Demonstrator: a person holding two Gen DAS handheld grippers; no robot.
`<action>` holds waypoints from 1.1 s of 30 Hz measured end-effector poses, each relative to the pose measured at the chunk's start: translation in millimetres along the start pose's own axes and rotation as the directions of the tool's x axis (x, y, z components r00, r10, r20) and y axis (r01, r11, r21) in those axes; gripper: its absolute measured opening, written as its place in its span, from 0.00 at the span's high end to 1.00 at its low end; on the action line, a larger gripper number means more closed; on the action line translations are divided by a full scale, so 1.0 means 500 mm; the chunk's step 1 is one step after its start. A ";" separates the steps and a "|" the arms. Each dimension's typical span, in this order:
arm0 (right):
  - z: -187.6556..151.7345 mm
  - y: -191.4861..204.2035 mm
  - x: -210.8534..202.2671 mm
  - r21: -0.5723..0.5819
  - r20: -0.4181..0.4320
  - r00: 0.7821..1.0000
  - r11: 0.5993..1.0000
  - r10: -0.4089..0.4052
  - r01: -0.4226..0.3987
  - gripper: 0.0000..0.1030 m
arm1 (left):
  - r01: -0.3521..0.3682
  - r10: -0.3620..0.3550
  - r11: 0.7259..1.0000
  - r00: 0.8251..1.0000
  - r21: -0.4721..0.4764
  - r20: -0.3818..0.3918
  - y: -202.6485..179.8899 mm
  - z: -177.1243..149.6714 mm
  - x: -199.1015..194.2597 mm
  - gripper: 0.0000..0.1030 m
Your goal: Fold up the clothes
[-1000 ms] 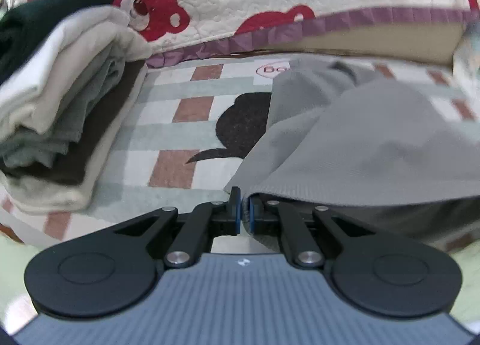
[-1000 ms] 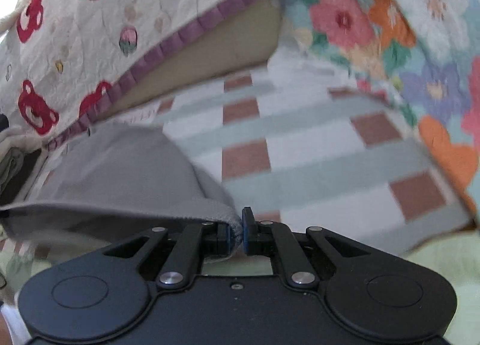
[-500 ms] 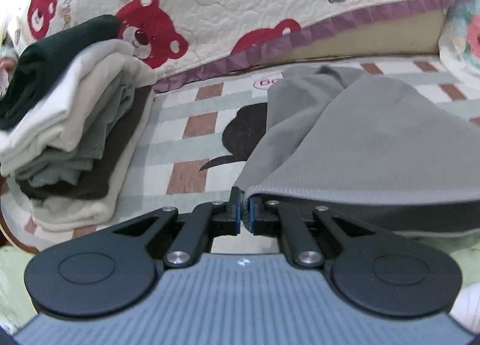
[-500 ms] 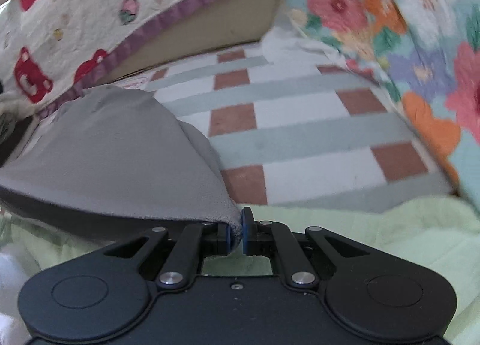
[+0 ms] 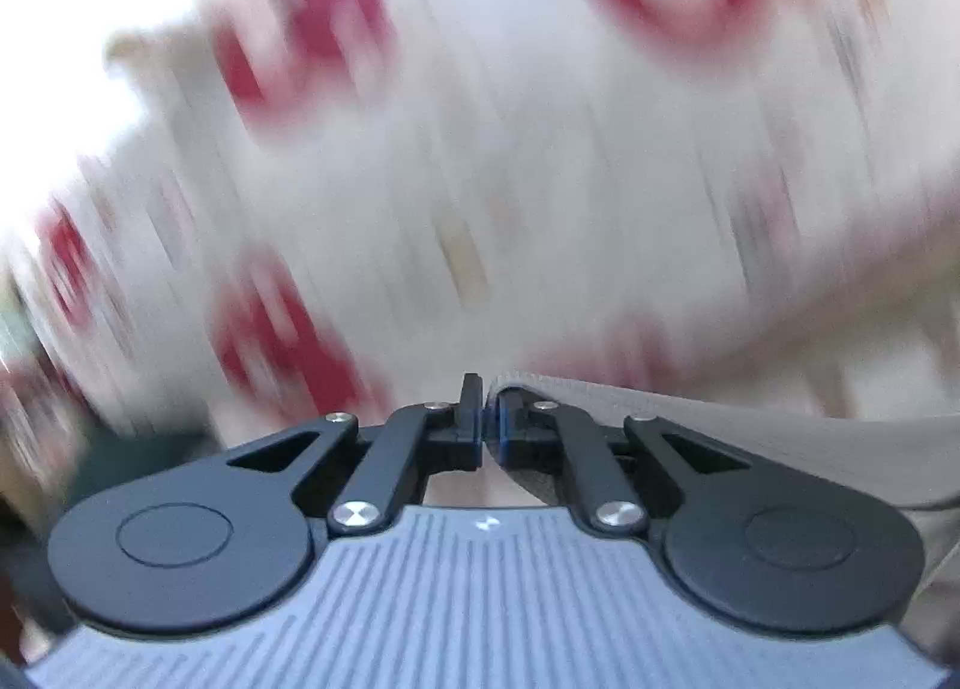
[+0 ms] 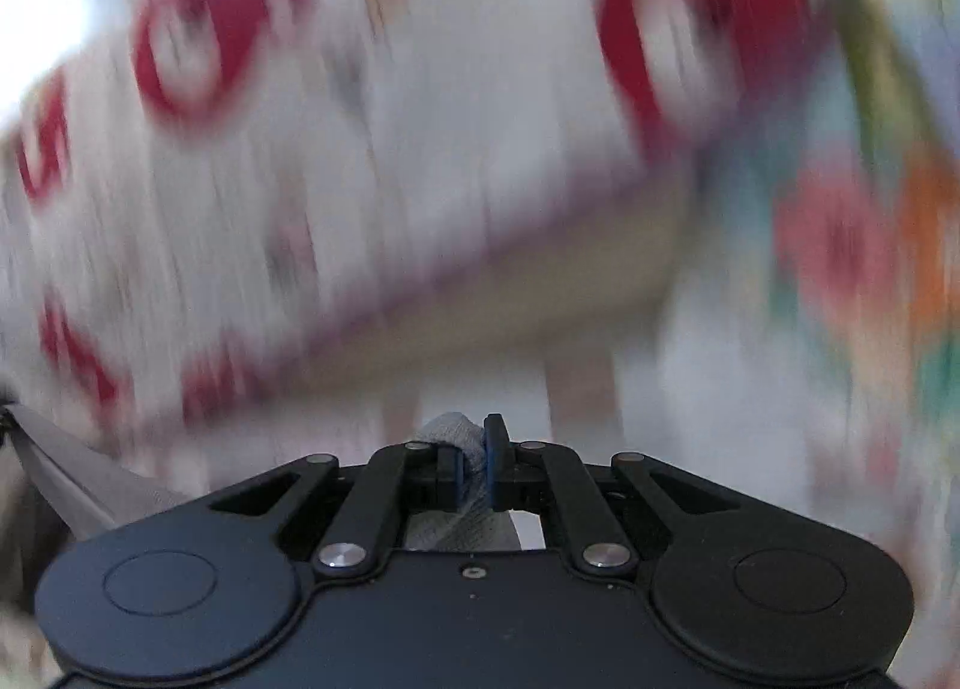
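Grey fabric, the garment (image 5: pixel 690 419), shows in the left wrist view pinched at one edge by the left tool (image 5: pixel 485 419); jaws nearly fully closed, only the thin cloth edge between them. Cloth runs off to the right from the pinch, pulled fairly taut, probably because the other end is gripped too. Background is heavy motion blur: a cream quilt with red bear prints (image 5: pixel 540 149) fills the frame, bed surface not readable. Grip at the very edge looks chosen so the rest of the piece hangs free for spreading or folding

Right wrist view: right tool (image 6: pixel 474 458) also nearly closed, a bunched knob of the same grey garment (image 6: pixel 447 428) squeezed between the pads and poking out above them. More grey cloth trails off at the lower left edge of frame, toward the other tool, so the piece is likely stretched between the two. Blurred quilt again, plus a floral fabric (image 6: pixel 840 239) at right. Two-corner hold suits lifting and shaking the garment flat before laying it down; fold itself not yet made, judging by the cloth in the air
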State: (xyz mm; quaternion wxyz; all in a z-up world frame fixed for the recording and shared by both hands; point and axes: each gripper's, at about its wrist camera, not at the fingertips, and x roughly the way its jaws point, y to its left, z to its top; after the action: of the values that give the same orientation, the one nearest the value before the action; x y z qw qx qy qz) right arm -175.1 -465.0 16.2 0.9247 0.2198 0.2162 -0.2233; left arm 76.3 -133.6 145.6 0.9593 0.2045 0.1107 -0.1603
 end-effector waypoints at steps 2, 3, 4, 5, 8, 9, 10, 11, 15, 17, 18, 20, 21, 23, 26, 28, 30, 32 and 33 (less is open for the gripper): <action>0.106 0.050 -0.087 -0.039 0.210 0.977 0.999 0.015 -0.007 0.93 | -0.054 0.067 0.996 0.981 -0.077 0.184 0.064 0.136 -0.081 0.95; 0.145 0.074 -0.138 -0.063 0.313 0.950 0.998 0.022 -0.003 0.94 | -0.059 0.090 0.990 0.962 -0.127 0.258 0.101 0.185 -0.129 0.95; 0.183 0.098 -0.188 -0.086 0.411 0.911 0.996 0.032 0.004 0.94 | -0.056 0.112 0.983 0.939 -0.177 0.325 0.140 0.218 -0.182 0.96; 0.183 0.122 -0.248 -0.126 0.517 0.855 0.992 0.049 0.020 0.94 | -0.040 0.126 0.974 0.913 -0.223 0.389 0.180 0.235 -0.241 0.96; 0.165 0.160 -0.400 -0.203 0.662 0.734 0.979 0.154 -0.023 0.94 | -0.014 0.140 0.965 0.871 -0.261 0.471 0.261 0.206 -0.387 0.96; 0.145 0.154 -0.417 -0.212 0.643 0.746 0.976 0.173 -0.044 0.94 | 0.002 0.122 0.966 0.878 -0.258 0.462 0.281 0.179 -0.419 0.96; 0.125 0.147 -0.435 -0.220 0.624 0.758 0.973 0.192 -0.066 0.94 | 0.023 0.085 0.968 0.907 -0.252 0.412 0.292 0.136 -0.430 0.95; 0.105 0.140 -0.452 -0.228 0.604 0.768 0.970 0.211 -0.087 0.94 | 0.046 0.044 0.968 0.936 -0.247 0.348 0.302 0.090 -0.435 0.95; -0.029 0.055 -0.428 -0.155 0.458 0.883 0.987 0.102 -0.034 0.94 | 0.157 -0.162 0.950 0.987 -0.272 0.005 0.280 -0.144 -0.389 0.95; -0.107 0.001 -0.410 -0.089 0.352 0.935 0.996 0.047 -0.017 0.94 | 0.209 -0.259 0.940 0.952 -0.270 -0.165 0.230 -0.267 -0.363 0.95; -0.152 -0.020 -0.401 -0.063 0.301 0.954 0.998 0.007 0.013 0.94 | 0.223 -0.290 0.937 0.926 -0.268 -0.243 0.198 -0.323 -0.355 0.95; -0.242 -0.061 -0.384 -0.014 0.193 0.979 0.997 -0.071 0.075 0.94 | 0.247 -0.336 0.931 0.866 -0.267 -0.370 0.141 -0.420 -0.347 0.95; -0.278 -0.083 -0.380 -0.001 0.144 0.984 0.995 -0.101 0.102 0.94 | 0.261 -0.358 0.926 0.834 -0.272 -0.420 0.118 -0.457 -0.345 0.95; -0.336 -0.112 -0.366 0.010 0.062 0.988 0.990 -0.143 0.143 0.94 | 0.279 -0.376 0.924 0.790 -0.262 -0.485 0.086 -0.500 -0.341 0.95; -0.380 -0.137 -0.361 0.043 -0.010 0.987 0.986 -0.160 0.161 0.94 | 0.300 -0.383 0.923 0.764 -0.241 -0.520 0.074 -0.525 -0.355 0.95; -0.387 -0.136 -0.366 0.033 -0.023 0.987 0.986 -0.162 0.162 0.94 | 0.305 -0.373 0.928 0.772 -0.214 -0.514 0.075 -0.530 -0.369 0.95; -0.383 -0.123 -0.376 0.006 -0.011 0.987 0.987 -0.158 0.158 0.94 | 0.311 -0.362 0.932 0.788 -0.185 -0.497 0.084 -0.510 -0.385 0.95; -0.356 -0.123 -0.383 -0.016 -0.002 0.989 0.989 -0.145 0.145 0.95 | 0.320 -0.359 0.933 0.799 -0.165 -0.482 0.101 -0.482 -0.404 0.95; -0.341 -0.116 -0.394 -0.035 0.006 0.990 0.990 -0.138 0.138 0.95 | 0.324 -0.359 0.933 0.803 -0.157 -0.476 0.109 -0.469 -0.420 0.95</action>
State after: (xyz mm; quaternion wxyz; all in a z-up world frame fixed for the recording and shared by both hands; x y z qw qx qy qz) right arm -414.8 -363.4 -41.8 0.9111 0.1875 0.2334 -0.2833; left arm -132.8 69.1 14.4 0.8598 0.1829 0.3941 -0.2685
